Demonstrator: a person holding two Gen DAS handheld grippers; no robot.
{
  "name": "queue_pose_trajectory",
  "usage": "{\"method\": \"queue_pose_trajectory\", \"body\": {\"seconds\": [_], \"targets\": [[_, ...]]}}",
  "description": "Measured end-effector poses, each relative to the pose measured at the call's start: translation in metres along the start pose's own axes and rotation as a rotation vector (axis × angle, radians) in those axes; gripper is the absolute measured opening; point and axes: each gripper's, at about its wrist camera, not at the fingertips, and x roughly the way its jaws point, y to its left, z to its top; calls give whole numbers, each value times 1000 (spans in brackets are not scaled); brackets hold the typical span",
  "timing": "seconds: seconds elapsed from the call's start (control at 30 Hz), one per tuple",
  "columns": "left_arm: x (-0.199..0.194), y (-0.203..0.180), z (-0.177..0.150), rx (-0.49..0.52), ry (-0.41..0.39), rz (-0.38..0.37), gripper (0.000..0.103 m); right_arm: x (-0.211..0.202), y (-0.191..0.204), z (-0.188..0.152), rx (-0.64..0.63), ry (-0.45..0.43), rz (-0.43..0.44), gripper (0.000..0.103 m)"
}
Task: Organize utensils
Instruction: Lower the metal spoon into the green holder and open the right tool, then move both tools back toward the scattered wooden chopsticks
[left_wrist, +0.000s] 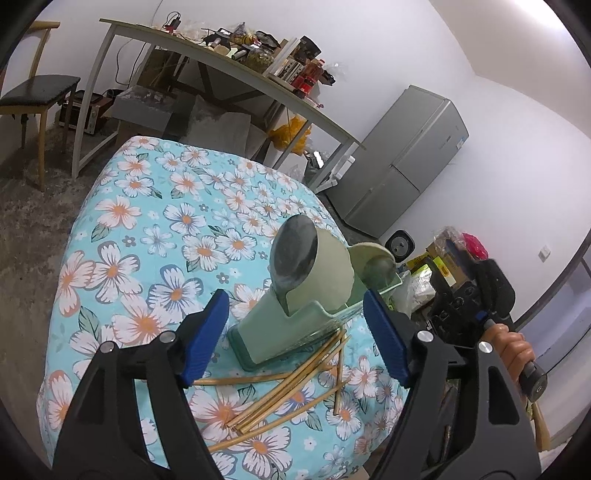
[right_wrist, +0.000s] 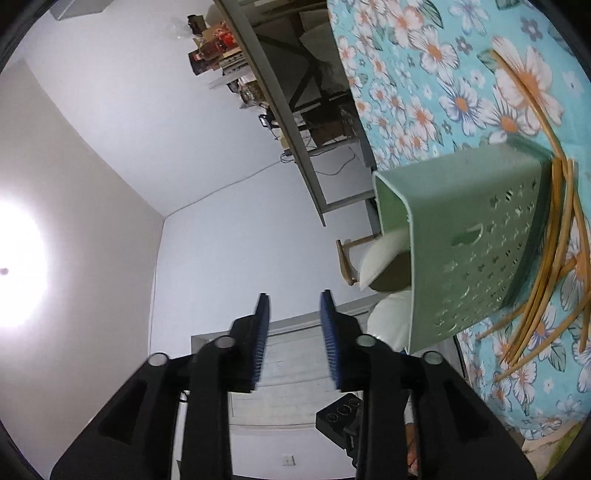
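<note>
A pale green utensil holder (left_wrist: 280, 332) stands on the floral tablecloth (left_wrist: 147, 229). A large grey spoon (left_wrist: 295, 247) leans out of its top. Several bamboo chopsticks (left_wrist: 288, 391) lie scattered on the cloth by its base. My left gripper (left_wrist: 293, 299) is open just short of the holder, its blue pads (left_wrist: 207, 332) wide on either side, touching nothing. In the right wrist view the picture is rolled, with the perforated holder (right_wrist: 461, 240) and chopsticks (right_wrist: 546, 288) at the right. My right gripper (right_wrist: 294, 295) points at the wall, slightly open and empty.
A person's hand (left_wrist: 513, 343) grips the right gripper's handle beyond the table's right edge. Behind stand a long cluttered desk (left_wrist: 236, 62), a chair (left_wrist: 37, 96) and a grey fridge (left_wrist: 406, 162). Boxes and bags (left_wrist: 443, 258) sit on the floor at the right.
</note>
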Motion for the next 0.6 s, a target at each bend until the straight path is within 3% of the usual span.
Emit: {"method": "queue_pose_trajectory", "body": {"seconds": [0.2, 0.33, 0.47, 0.57, 0.6], "targets": [[1, -2, -4, 7, 1, 3, 77, -9, 10, -1, -65, -13, -4, 36], [-3, -6, -10, 36, -4, 10, 82, -20, 20, -9, -206, -39, -83, 43], [-8, -9, -24, 73, 9, 10, 86, -31, 18, -23, -363, -58, -275, 48], [-5, -9, -43, 103, 75, 29, 88, -32, 9, -36, -485, -54, -476, 53], [-4, -9, -49, 111, 94, 38, 88, -31, 3, -45, -556, -41, -589, 55]]}}
